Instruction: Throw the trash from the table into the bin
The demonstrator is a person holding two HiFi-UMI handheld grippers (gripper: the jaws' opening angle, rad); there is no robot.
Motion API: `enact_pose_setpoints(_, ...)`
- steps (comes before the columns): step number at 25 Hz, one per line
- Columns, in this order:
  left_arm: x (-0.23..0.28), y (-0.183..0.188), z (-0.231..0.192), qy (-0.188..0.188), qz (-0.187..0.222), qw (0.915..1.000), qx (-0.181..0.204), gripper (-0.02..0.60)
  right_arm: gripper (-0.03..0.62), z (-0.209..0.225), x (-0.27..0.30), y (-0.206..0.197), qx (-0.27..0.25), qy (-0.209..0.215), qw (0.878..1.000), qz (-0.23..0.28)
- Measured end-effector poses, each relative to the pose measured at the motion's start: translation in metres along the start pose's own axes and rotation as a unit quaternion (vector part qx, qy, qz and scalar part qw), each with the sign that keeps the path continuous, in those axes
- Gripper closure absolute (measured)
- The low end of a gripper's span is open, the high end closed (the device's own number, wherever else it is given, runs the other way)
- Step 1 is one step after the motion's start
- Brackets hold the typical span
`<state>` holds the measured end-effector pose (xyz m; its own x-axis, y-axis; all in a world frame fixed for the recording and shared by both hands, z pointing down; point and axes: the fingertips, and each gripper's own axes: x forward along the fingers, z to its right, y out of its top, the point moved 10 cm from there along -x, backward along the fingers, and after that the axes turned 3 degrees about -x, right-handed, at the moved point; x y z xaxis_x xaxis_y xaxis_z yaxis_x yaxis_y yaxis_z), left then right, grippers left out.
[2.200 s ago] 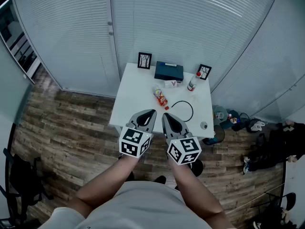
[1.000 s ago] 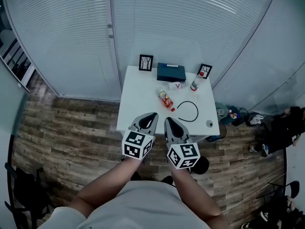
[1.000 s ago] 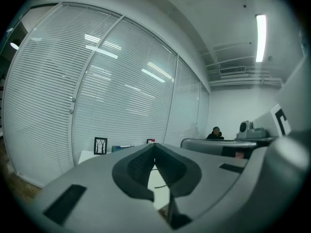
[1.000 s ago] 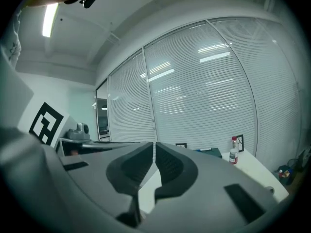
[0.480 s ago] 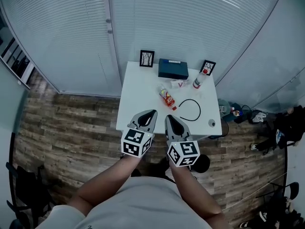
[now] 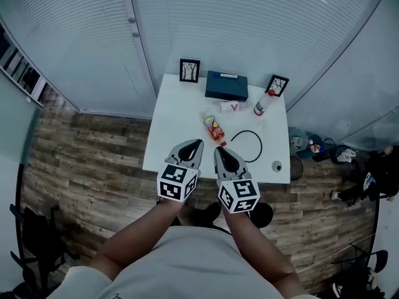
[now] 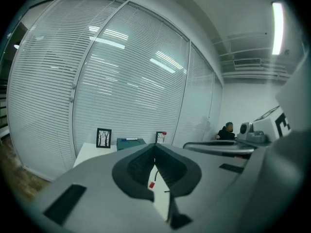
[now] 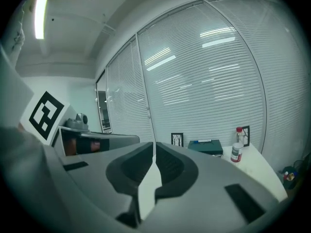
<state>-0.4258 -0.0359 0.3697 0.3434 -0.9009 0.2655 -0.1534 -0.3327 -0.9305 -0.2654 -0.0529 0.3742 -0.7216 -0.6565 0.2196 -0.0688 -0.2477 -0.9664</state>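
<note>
Nearest, two grey plastic tools sit side by side over the near edge of the white square worktop [image 6: 176,126], each backed by a cube of black-and-white markers. The left tool [image 6: 191,147] has its dark ribbed pads closed tip to tip with nothing between them, and the right tool [image 6: 224,154] is pressed together and empty too.

Just beyond them, a thin black cable [image 6: 247,146] lies in one loop toward the right edge, with a small round object [image 6: 276,166] by the near right corner. One crumpled orange-and-red packet [image 6: 213,128] lies mid-worktop. Behind it is a small white wrapper [image 6: 232,107], then a white bottle [image 6: 262,104] with a red cap.

Along the far edge stand two black-framed pictures [image 6: 189,70] and one flat dark-teal box [image 6: 226,86]. Off the right edge, on the plank floor, a round teal shape [image 6: 297,137] may be the bin.
</note>
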Motion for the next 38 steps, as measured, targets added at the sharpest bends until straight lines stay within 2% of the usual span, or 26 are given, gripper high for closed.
enact_pose_setpoints(12, 0.061, -0.004, 0.009, 0.058, -0.011, 0.998, -0.023, 0.584, 0.586, 0.073, 0.018, -0.006, 0.015, 0.047, 0.998, -0.028)
enact_pose_setpoints(18, 0.079, -0.013, 0.0, 0.067, -0.035, 0.9967, -0.03, 0.584, 0.586, 0.087, 0.034, -0.017, 0.024, 0.056, 0.997, -0.047)
enact_pose_setpoints(27, 0.122, -0.023, -0.029, 0.048, -0.068, 0.9959, -0.035, 0.584, 0.556, 0.097, 0.07, -0.036, 0.029, 0.056, 0.994, -0.093)
enact_pose_setpoints(38, 0.164, -0.031, -0.067, 0.019, -0.109, 0.9932, -0.038, 0.584, 0.43, 0.121, 0.119, -0.062, 0.061, 0.017, 0.988, -0.138)
